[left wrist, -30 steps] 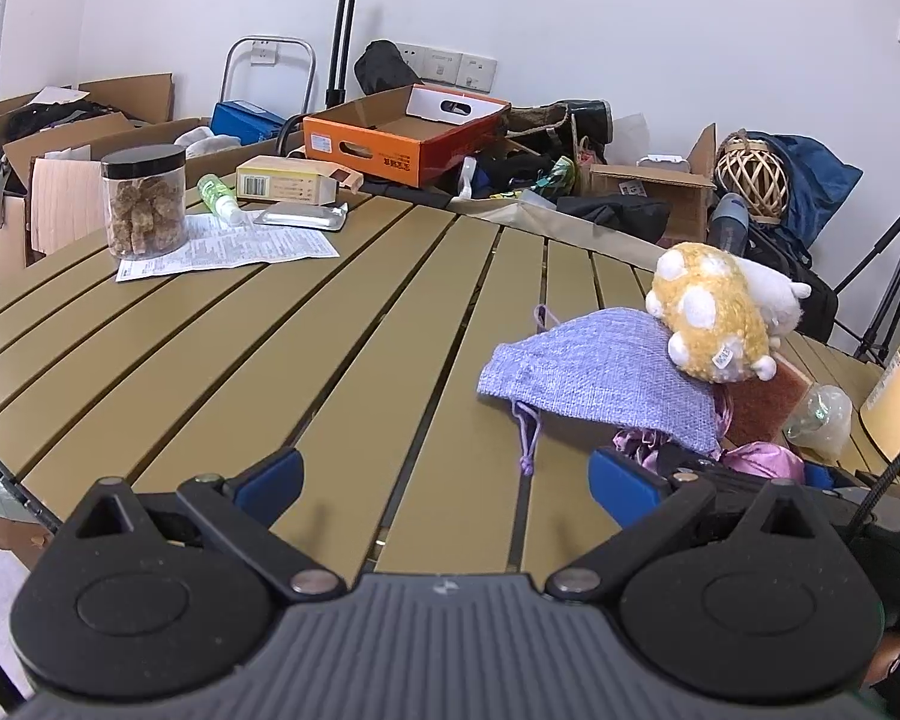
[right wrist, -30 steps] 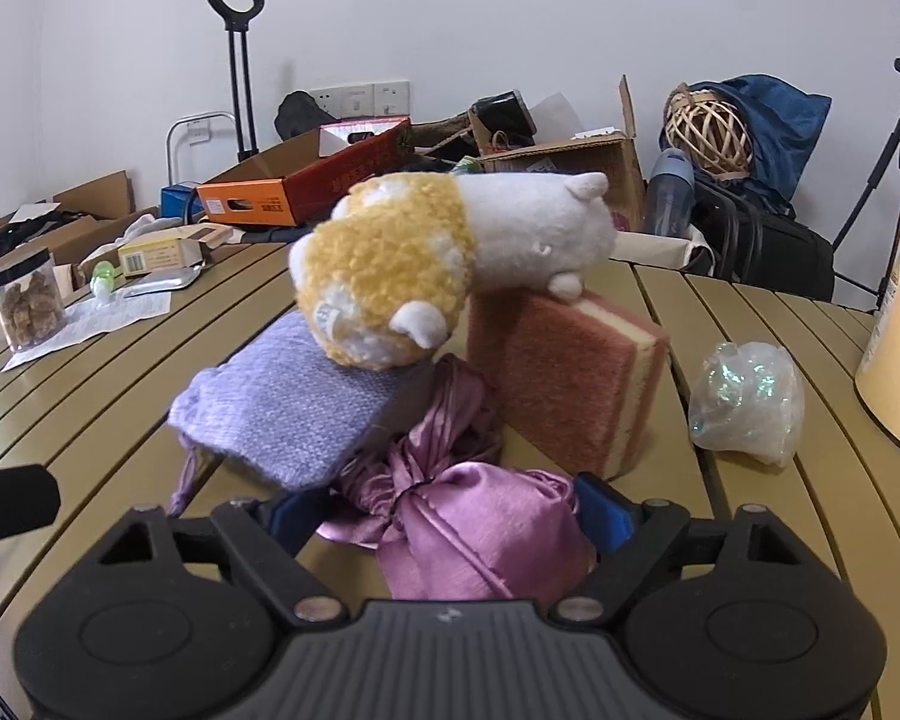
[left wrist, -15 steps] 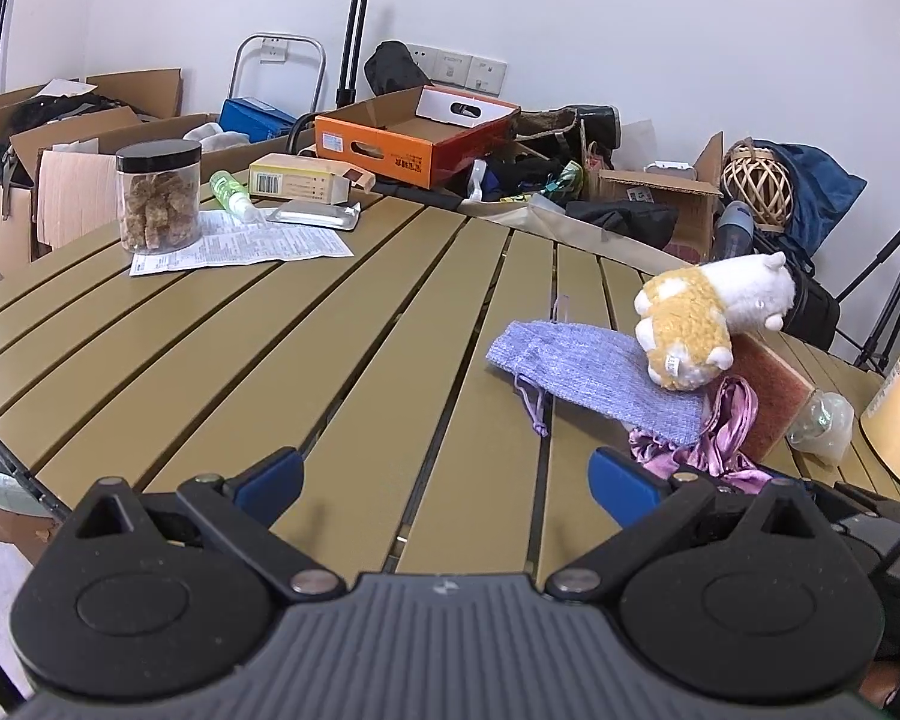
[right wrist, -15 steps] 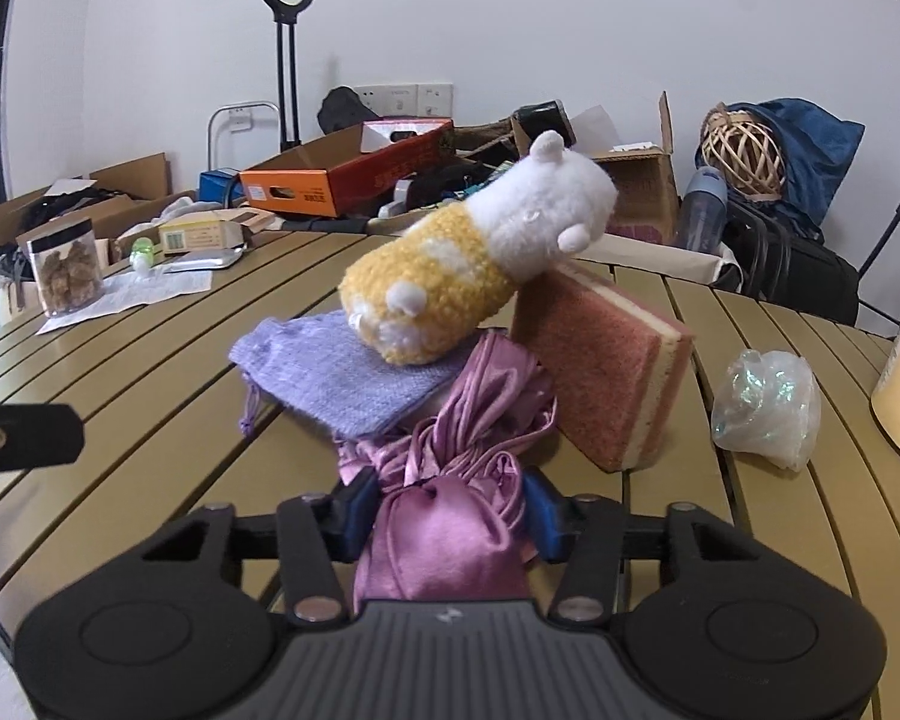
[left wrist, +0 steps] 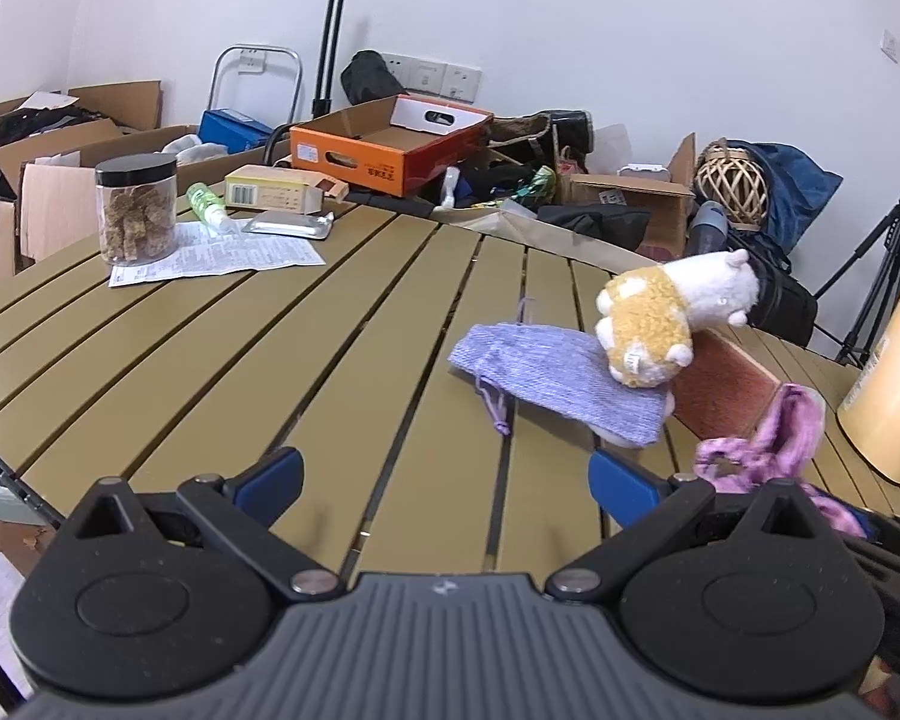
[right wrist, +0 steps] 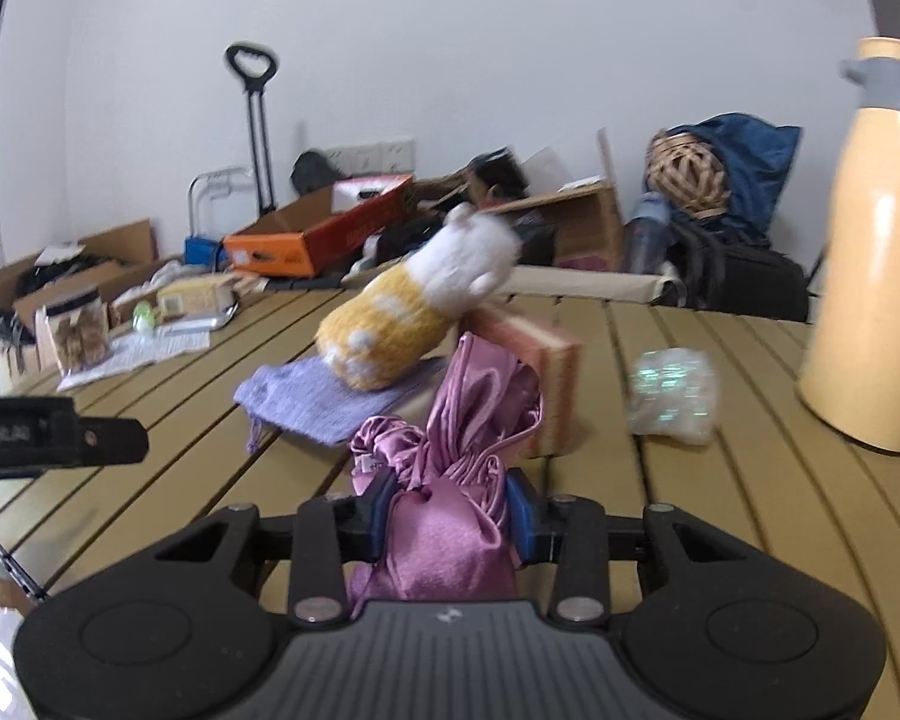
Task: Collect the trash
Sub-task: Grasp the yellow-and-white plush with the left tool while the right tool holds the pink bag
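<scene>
Right tongs (right wrist: 447,513) have just been closing and now pinch the shiny pink satin cloth (right wrist: 450,534) near the worktop's (right wrist: 720,516) 6 o'clock edge; I'd lift slowly so the yellow-and-white plush toy (right wrist: 414,318) doesn't topple. Left tongs (left wrist: 444,480) sit apart, empty.

- A plain white wall (left wrist: 570,12) fills the upper frame, with white wall sockets (left wrist: 432,75) at centre.
- An olive slatted surface (left wrist: 240,360) spans the lower half.
- Open brown cardboard boxes (left wrist: 60,144) crowd the left edge.
- A black tripod (left wrist: 882,264) stands at the right.
</scene>
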Demonstrator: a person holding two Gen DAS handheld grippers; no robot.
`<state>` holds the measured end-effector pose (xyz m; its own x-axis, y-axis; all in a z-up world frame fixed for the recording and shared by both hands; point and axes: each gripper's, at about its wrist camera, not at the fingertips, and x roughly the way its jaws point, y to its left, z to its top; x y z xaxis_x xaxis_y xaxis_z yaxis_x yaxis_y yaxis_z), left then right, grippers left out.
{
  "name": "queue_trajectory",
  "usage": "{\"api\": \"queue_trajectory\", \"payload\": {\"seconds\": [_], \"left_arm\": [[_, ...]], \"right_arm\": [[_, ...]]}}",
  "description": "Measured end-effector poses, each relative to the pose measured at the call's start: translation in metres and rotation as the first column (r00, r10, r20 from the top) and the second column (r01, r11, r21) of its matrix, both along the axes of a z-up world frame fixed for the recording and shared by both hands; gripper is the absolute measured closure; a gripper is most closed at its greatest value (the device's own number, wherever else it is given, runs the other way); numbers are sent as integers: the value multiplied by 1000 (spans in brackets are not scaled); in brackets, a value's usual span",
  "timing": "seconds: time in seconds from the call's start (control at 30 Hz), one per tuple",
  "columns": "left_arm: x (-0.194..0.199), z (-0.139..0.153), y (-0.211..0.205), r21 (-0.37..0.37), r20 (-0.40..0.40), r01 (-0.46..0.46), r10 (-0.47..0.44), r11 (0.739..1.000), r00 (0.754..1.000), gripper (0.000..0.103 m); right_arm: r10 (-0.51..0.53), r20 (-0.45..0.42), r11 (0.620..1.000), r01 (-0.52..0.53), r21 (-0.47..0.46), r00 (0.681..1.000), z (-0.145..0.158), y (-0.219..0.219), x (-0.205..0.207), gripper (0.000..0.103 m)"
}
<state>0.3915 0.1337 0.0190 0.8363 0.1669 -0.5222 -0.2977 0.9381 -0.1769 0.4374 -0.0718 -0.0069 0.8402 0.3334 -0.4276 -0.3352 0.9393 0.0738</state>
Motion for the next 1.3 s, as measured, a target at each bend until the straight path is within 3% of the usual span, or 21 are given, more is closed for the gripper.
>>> {"api": "queue_trajectory", "payload": {"seconds": [0.2, 0.43, 0.6, 0.93, 1.1, 1.3], "left_arm": [[5, -1, -17, 13, 9, 33, -33, 999, 999, 0], [11, 5, -35, 20, 39, 74, -75, 997, 996, 0], [33, 19, -50, 80, 43, 85, -88, 993, 995, 0], [115, 38, -74, 165, -58, 135, -127, 977, 990, 0], [152, 29, -88, 222, -129, 142, -116, 964, 985, 0], [181, 16, -87, 216, -157, 131, -98, 968, 983, 0]], "right_arm": [[-108, 6, 989, 106, 99, 994, 4, -50, -21, 66], [-187, 14, 972, 183, 146, 982, 7, -98, -20, 66], [-230, 1, 959, 227, 169, 973, 3, -124, -15, 66], [-304, -8, 933, 300, 198, 952, 1, -164, -8, 66], [-334, -9, 922, 328, 208, 943, 1, -180, -5, 66], [-359, -16, 914, 354, 197, 933, -2, -198, -4, 66]]}}
